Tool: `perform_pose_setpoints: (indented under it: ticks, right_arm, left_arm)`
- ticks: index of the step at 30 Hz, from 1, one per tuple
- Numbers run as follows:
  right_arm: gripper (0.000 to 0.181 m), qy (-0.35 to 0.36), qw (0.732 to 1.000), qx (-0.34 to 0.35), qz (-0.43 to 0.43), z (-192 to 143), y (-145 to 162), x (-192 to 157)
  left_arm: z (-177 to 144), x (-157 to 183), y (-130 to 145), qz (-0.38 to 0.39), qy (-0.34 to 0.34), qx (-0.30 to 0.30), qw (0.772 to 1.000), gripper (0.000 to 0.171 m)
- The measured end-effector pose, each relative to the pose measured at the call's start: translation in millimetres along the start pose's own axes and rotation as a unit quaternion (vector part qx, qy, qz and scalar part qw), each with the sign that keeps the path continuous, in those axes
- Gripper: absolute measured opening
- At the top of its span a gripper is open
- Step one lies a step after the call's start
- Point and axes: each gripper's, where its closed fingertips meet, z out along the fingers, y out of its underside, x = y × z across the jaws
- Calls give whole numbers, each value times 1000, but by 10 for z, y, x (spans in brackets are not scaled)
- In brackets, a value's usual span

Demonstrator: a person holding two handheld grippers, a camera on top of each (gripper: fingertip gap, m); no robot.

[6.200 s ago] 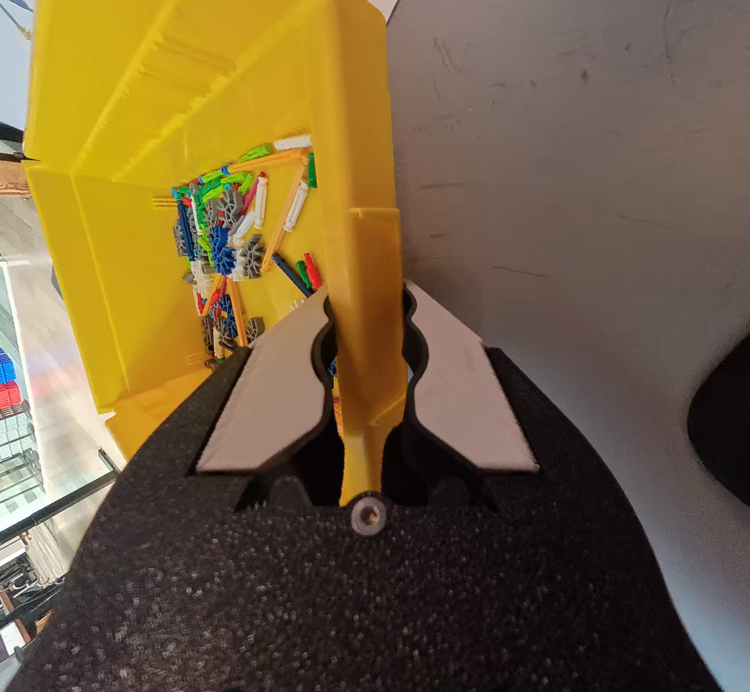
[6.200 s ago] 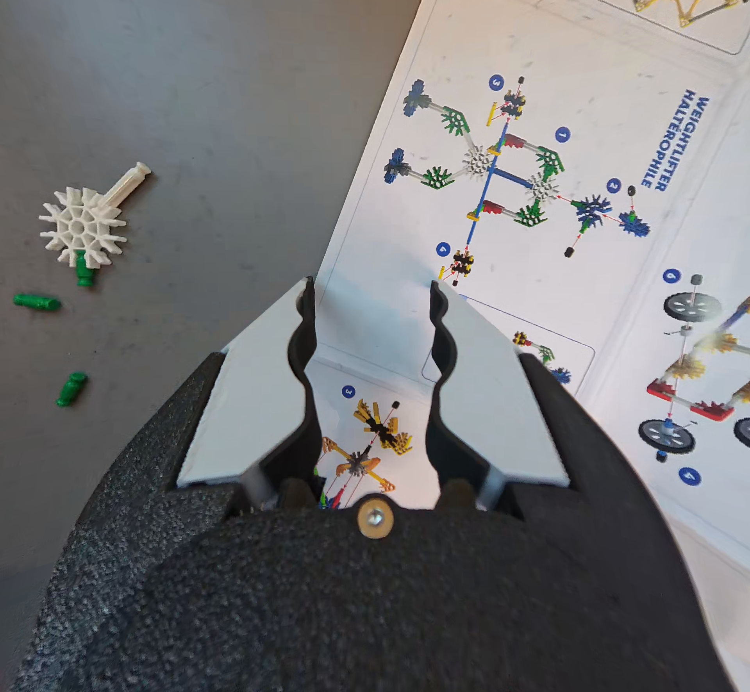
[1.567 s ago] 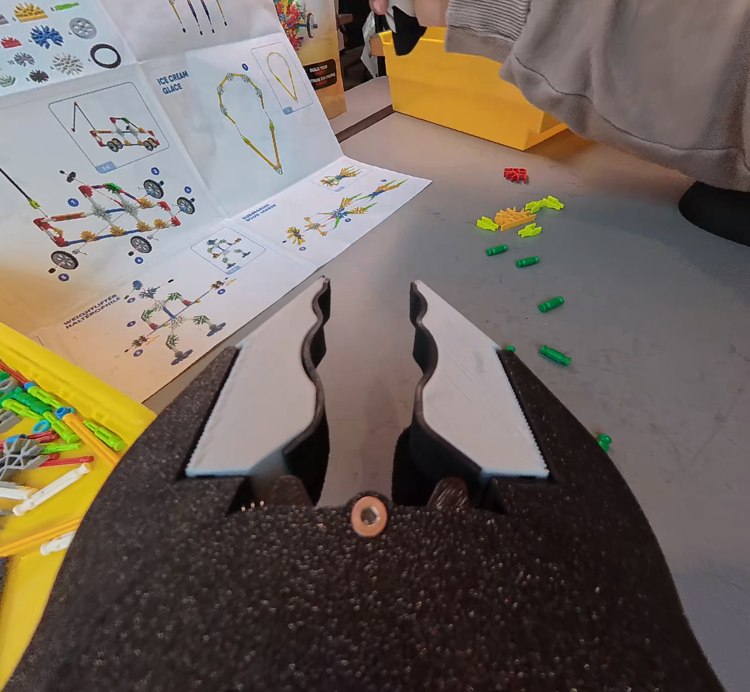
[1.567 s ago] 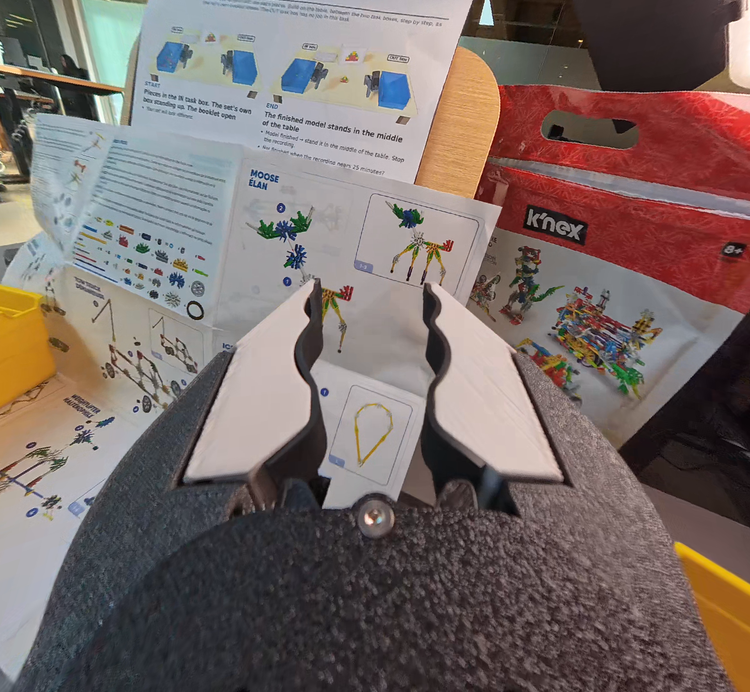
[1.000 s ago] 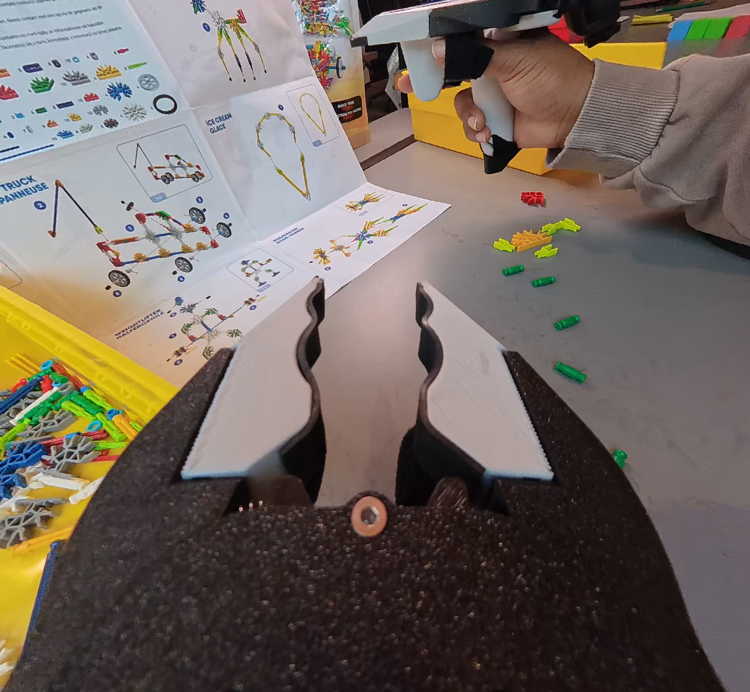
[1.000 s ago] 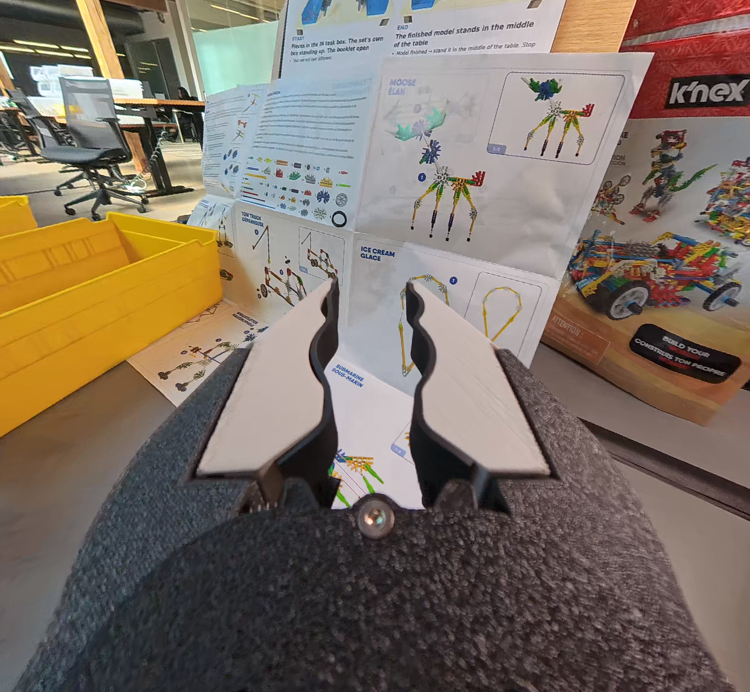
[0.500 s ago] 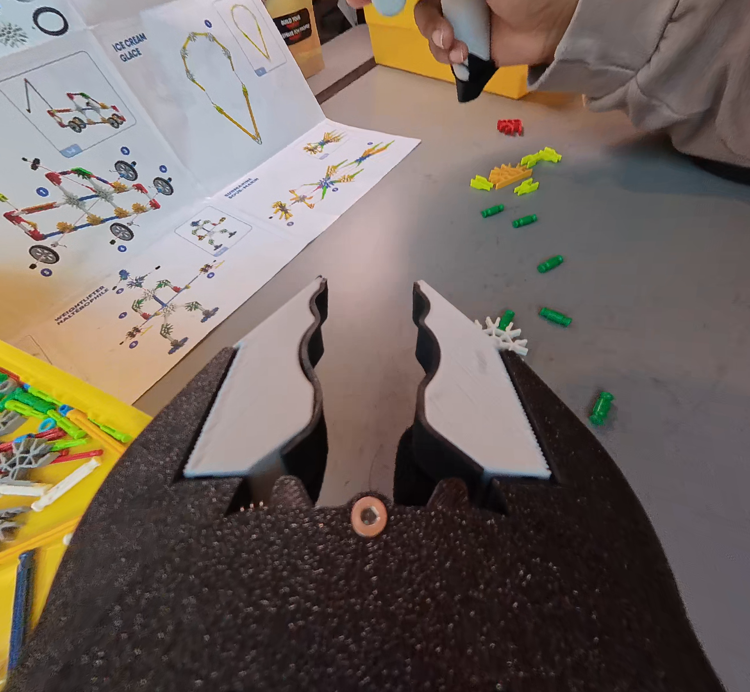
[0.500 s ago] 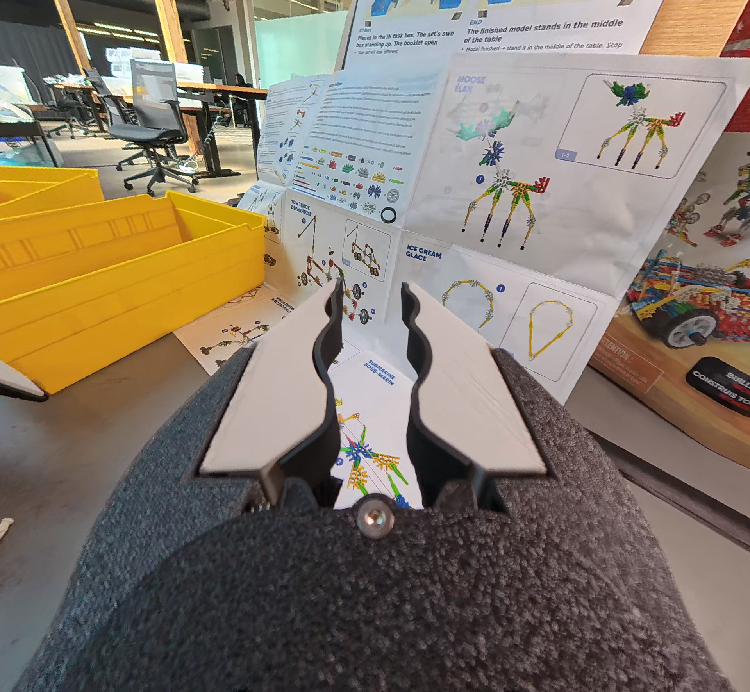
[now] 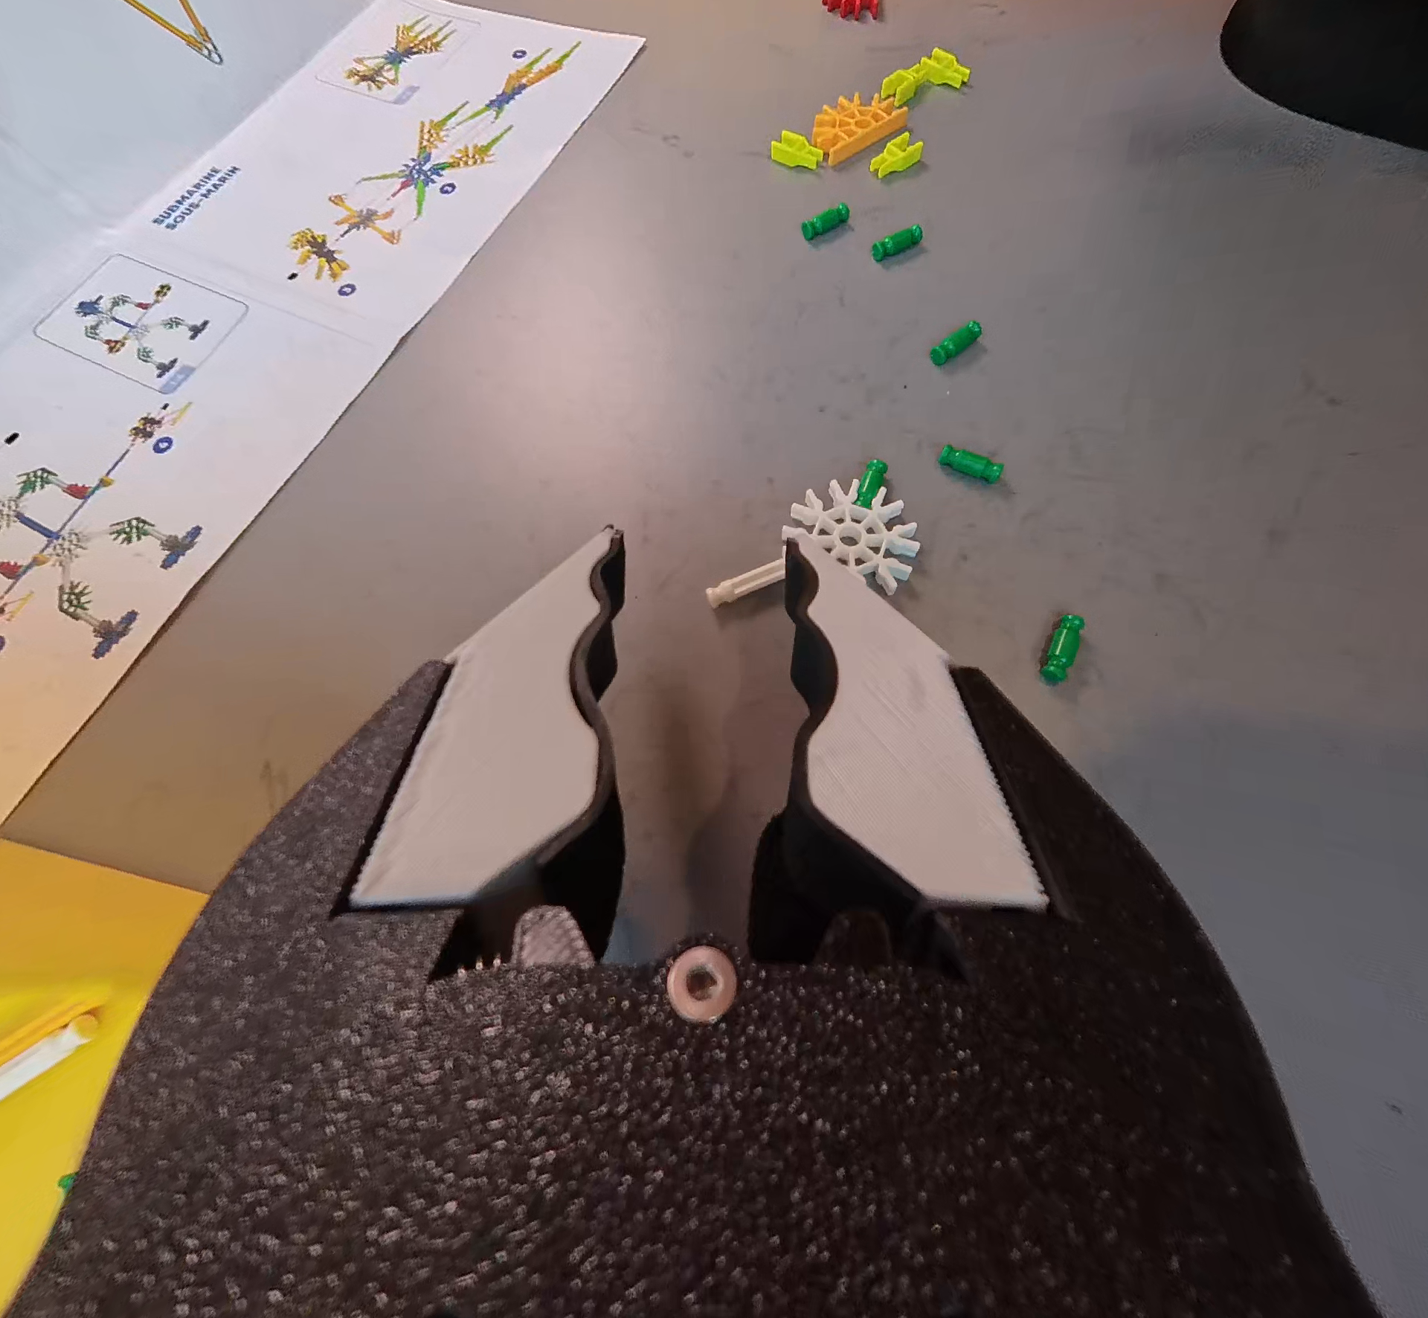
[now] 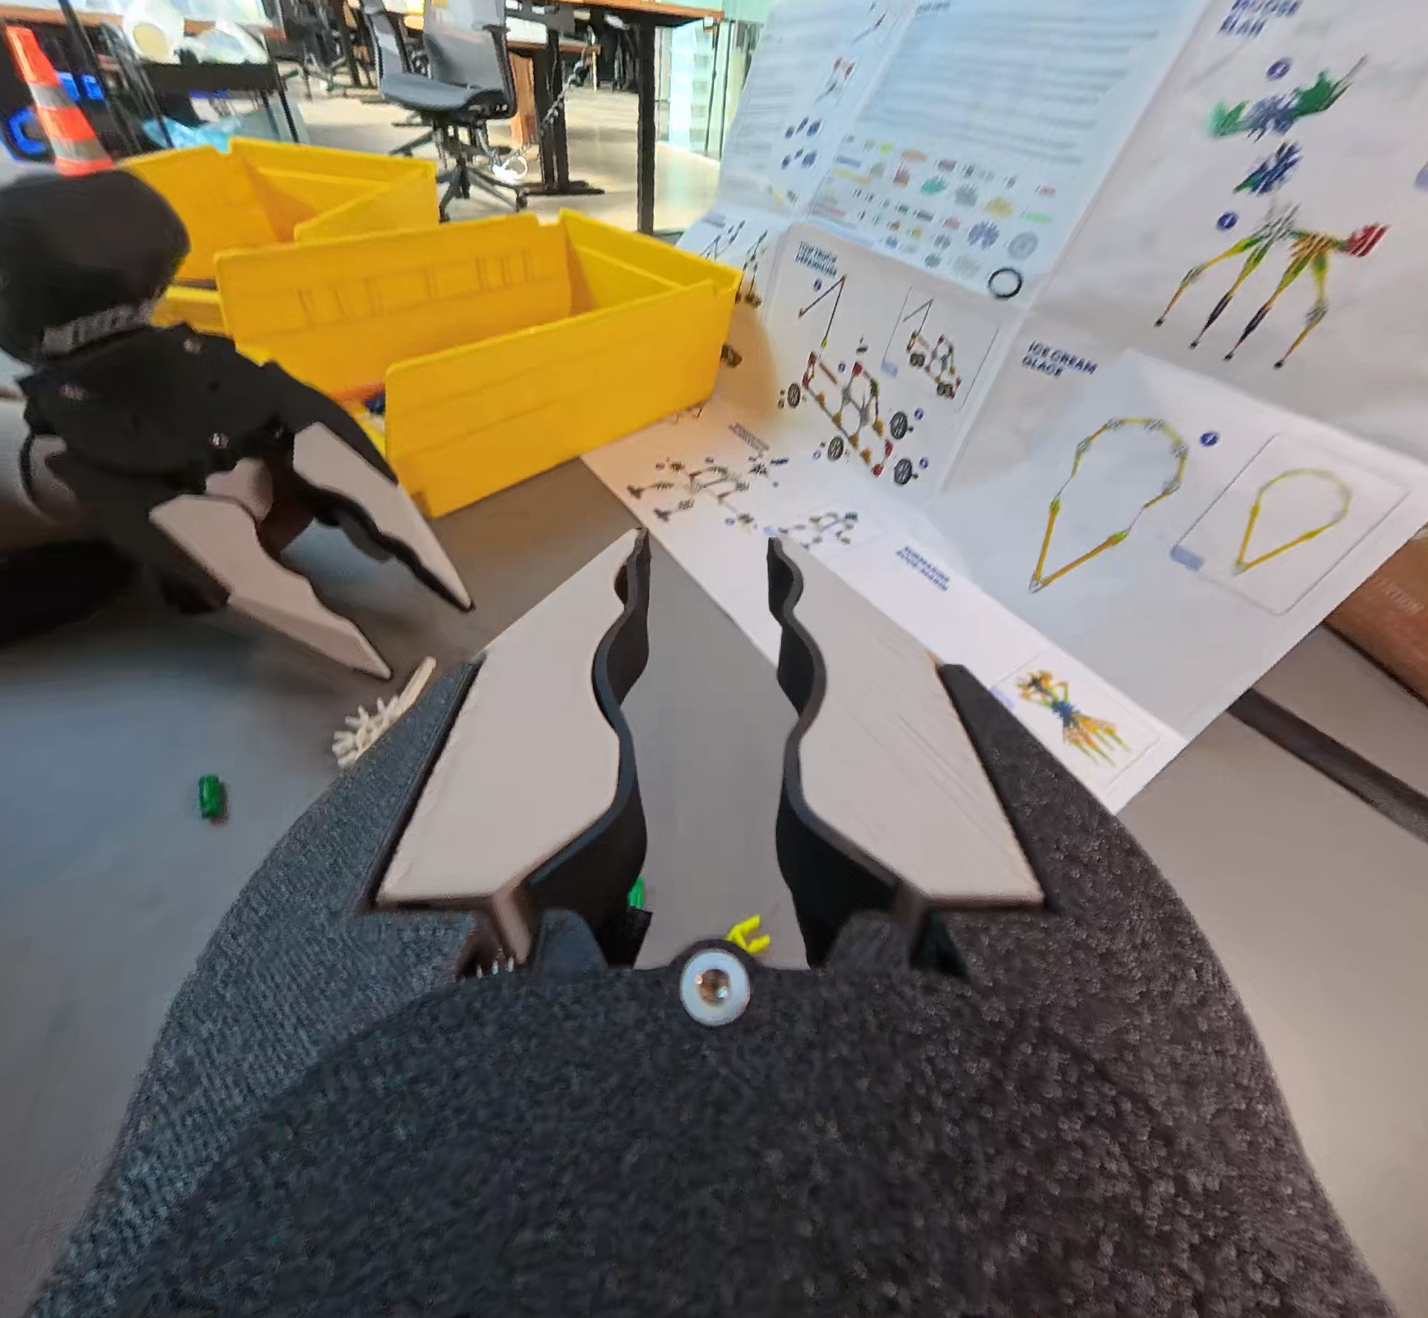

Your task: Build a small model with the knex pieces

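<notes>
Grey desk (image 9: 1159, 701), instruction sheet (image 9: 270, 238) alongside. Left gripper (image 9: 699, 547) fingers spread, empty, nearest white snowflake connector (image 9: 854, 535). Right gripper (image 10: 707, 547) fingers spread, empty, above desk.

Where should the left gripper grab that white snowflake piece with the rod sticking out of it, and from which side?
Probably by the white rod, coming from above with one finger on each side of it. The white snowflake connector lies flat on the grey table, giving little edge, while the rod juts free toward the open left gripper. Its right fingertip already hides the joint.
</notes>
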Motion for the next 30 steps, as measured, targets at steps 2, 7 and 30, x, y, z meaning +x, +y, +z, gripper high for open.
perform_pose_setpoints:
  ticks: [2, 7, 30]
  right_arm:
    - [30, -3, 1000, -17, -25, -67, 273, -90]
    - [30, -122, 980, -126, -94, -141, 667, -439]
    - [5, -150, 928, -338, -41, -285, 1454, -545]
  left_arm:
    - [-5, -13, 33, 3, 0, -9, 1000, 41]
    - [-86, 19, 97, 13, 19, -28, 999, 43]
    - [39, 262, 186, 25, 59, -46, 997, 48]
